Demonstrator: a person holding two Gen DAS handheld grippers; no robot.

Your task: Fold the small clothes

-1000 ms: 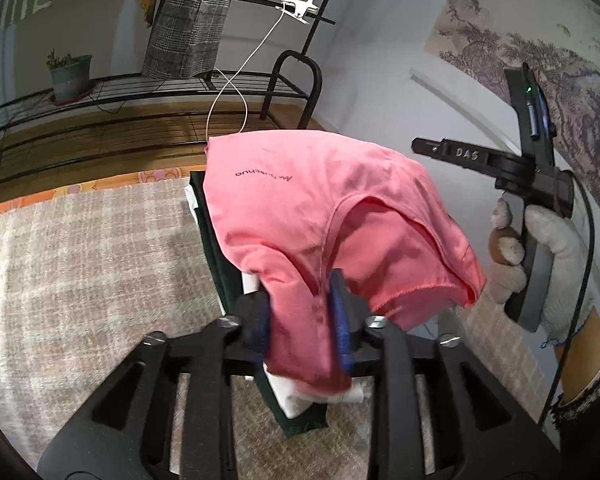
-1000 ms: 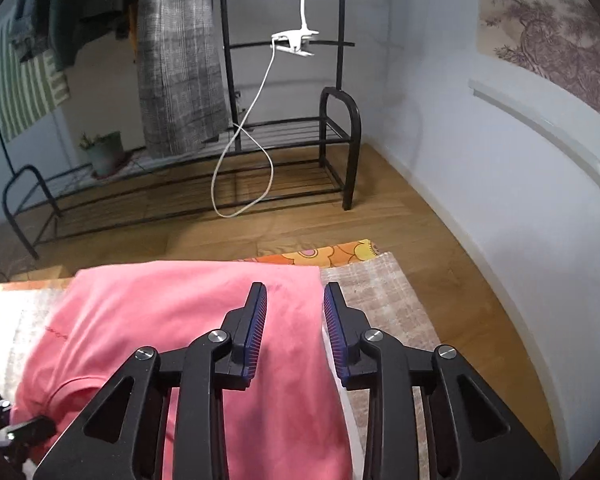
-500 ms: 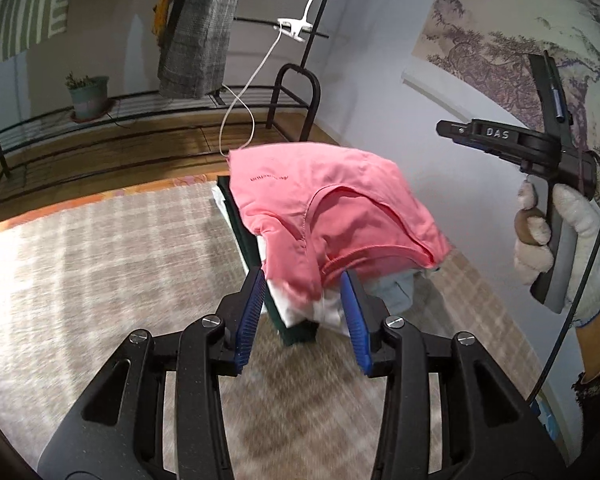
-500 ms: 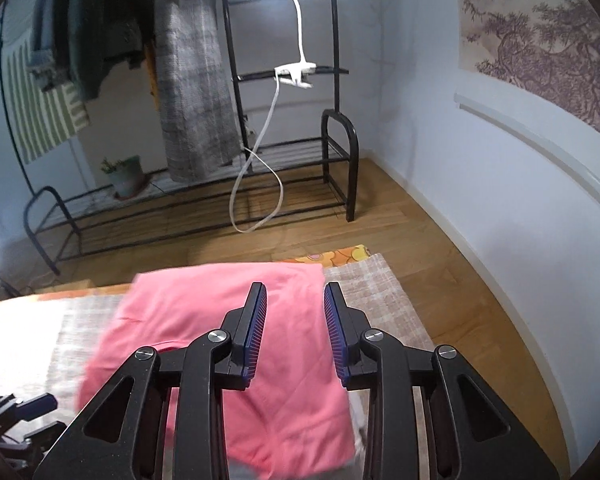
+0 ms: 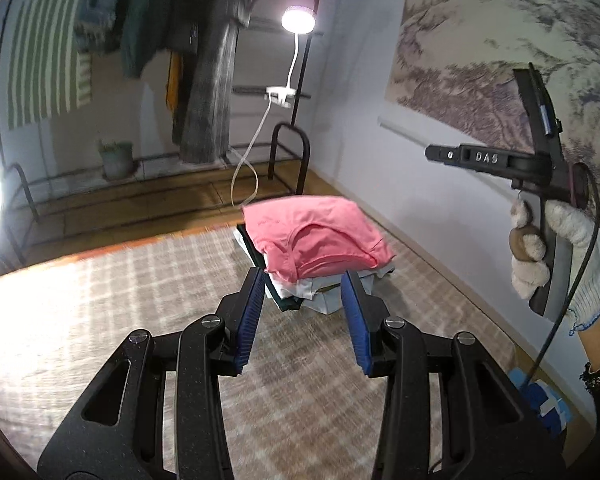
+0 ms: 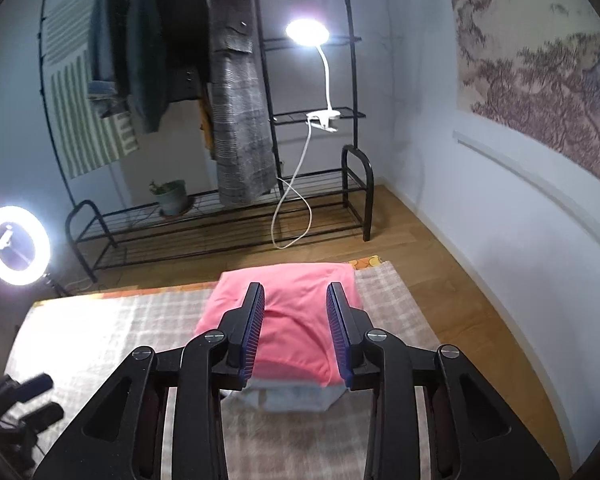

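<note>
A checked beige blanket (image 6: 112,332) bears one stack of folded clothes (image 5: 320,292), pink garment (image 5: 316,236) topmost

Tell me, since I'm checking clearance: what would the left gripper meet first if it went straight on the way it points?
Probably the stack of folded clothes, topped by the pink garment; the left gripper has nothing between its fingers.

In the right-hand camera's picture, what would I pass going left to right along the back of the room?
Ring light → striped cloth → potted plant → grey checked coat → clip lamp → landscape wall painting.
</note>
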